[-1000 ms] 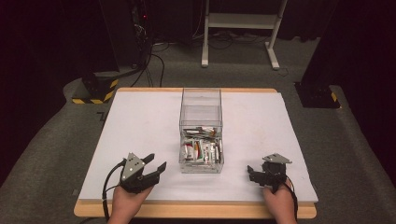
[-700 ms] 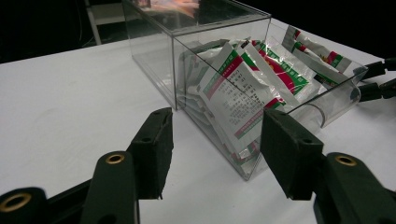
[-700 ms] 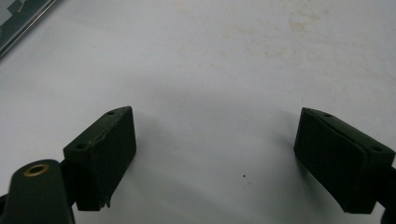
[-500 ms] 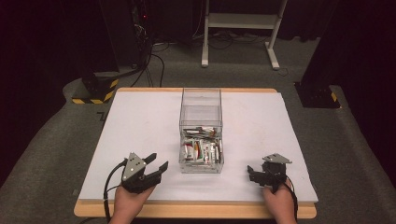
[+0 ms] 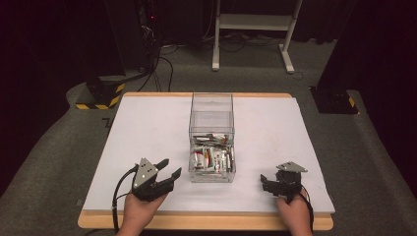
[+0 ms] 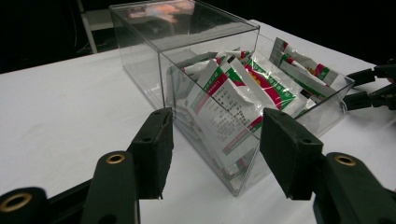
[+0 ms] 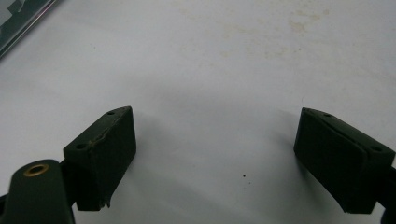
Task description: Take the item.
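Note:
A clear plastic box stands in the middle of the white table. Its near half holds several white, green and red packets. My left gripper lies left of the box's near end, open, pointing at it. In the left gripper view the open jaws of the left gripper frame the box and its packets without touching them. My right gripper rests right of the box, near the table's front edge. In the right gripper view the right gripper is open wide over bare tabletop.
A corner of the box shows at the top left of the right gripper view. On the floor behind the table are a white stand, a yellow-and-black striped base, cables and a black base.
The left gripper has crept slightly toward the box. The right gripper has stayed still.

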Motion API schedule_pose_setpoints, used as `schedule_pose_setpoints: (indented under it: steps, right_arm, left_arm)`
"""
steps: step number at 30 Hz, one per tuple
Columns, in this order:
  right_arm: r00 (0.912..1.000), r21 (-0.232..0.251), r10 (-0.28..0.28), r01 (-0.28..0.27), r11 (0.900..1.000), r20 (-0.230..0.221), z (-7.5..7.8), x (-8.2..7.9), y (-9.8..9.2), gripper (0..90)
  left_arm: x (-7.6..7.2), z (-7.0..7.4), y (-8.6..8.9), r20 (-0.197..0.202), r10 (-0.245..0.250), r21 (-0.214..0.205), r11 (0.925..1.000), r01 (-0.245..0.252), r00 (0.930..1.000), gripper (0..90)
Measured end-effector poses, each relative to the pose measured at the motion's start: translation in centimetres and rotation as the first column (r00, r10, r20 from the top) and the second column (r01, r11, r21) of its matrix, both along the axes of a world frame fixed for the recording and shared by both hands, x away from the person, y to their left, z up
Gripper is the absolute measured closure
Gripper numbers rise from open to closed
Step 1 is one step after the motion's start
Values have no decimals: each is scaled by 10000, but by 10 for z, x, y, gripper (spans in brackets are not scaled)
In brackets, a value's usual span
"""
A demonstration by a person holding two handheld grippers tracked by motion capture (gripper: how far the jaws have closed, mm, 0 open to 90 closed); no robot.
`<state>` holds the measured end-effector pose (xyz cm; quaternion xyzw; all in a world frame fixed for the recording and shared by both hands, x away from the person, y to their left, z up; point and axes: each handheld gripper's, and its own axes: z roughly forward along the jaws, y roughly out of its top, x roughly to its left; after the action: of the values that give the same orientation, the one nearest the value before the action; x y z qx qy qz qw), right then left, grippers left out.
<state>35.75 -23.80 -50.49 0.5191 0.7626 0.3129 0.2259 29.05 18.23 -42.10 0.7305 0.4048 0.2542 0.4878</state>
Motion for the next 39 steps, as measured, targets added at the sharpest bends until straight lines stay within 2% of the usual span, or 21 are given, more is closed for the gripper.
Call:
schedule_pose_setpoints:
  steps: [17,27,39]
  right_arm:
    - [10000,-5,5,-5,10000,-4,0,0,0,129]
    - [10000,-3,4,-4,10000,-7,0,0,0,130]
    - [10000,-1,5,-5,10000,-7,0,0,0,129]
  left_arm:
    - [13,5,-22,-6,-94,-174,9998,94,10000,448]
    - [23,6,-34,-70,-157,-18,9999,157,9999,460]
    - [38,3,-44,-352,-139,61,9999,141,9993,497]
